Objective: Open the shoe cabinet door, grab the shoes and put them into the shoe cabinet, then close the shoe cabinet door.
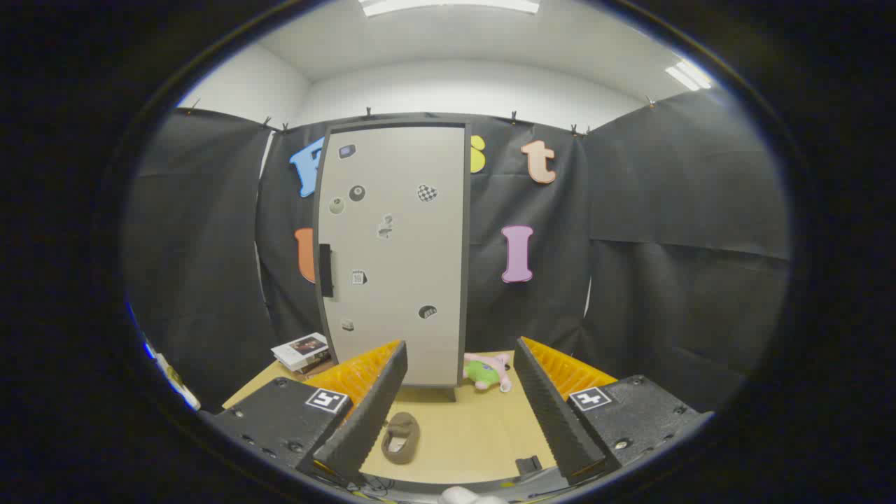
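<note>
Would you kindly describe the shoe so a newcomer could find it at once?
Start at the tall pale shoe cabinet, door shut, on the wooden table. The shoe lies before it, between the open hand-held gripper fingers. It is brown and slipper-like, unlike the pink-green plush toy.

A small stack of books (302,352) sits on the wooden table (483,427). A pink and green soft toy (486,371) lies farther along. A little dark thing (528,465), maybe a clip, rests near the table's front edge.

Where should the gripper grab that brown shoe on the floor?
Probably the side wall beside the opening of the brown shoe, coming from above: it lies opening up, so one finger can slip inside, one outside. The gripper is open, the shoe between its fingers.
</note>
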